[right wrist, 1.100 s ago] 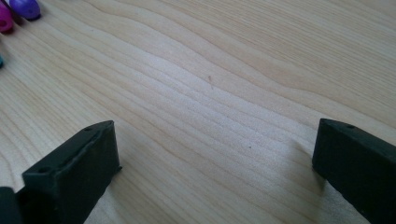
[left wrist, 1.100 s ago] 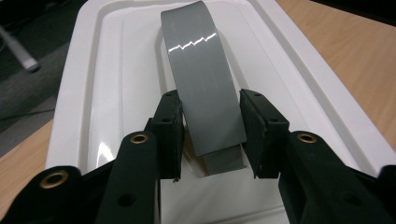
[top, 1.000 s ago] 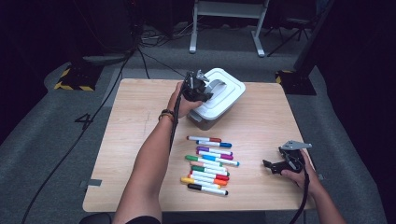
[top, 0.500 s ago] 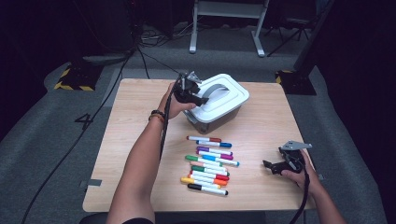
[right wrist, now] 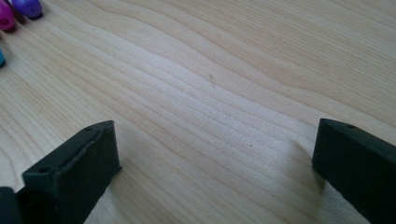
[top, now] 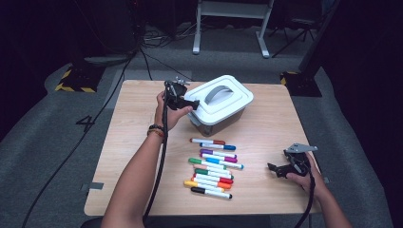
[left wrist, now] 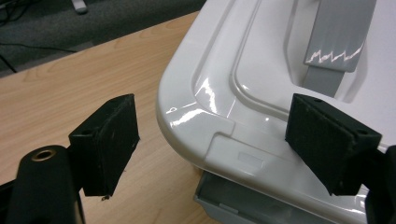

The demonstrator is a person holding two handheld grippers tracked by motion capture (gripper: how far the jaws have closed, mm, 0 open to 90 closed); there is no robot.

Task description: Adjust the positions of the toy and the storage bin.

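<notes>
**Hand-held gripper open at the box's corner**

Your left hand-held gripper (top: pixel 190 101) sits at the left corner of the white lidded box (top: pixel 219 102), and its jaws have just been opening; they now stand wide apart. In the left gripper view the glossy lid corner (left wrist: pixel 201 107) lies between the two pads without either one pressing on it. That box rests on the wooden surface (top: pixel 133 142), toward the far middle, its grey handle (top: pixel 216 92) lying flat in the lid. Nearer you, a row of coloured markers (top: pixel 212 167) lies in front of the box. Your right hand-held gripper (top: pixel 274 169) rests low at the near right of the surface, well apart from the markers, jaws spread over bare wood.
</notes>
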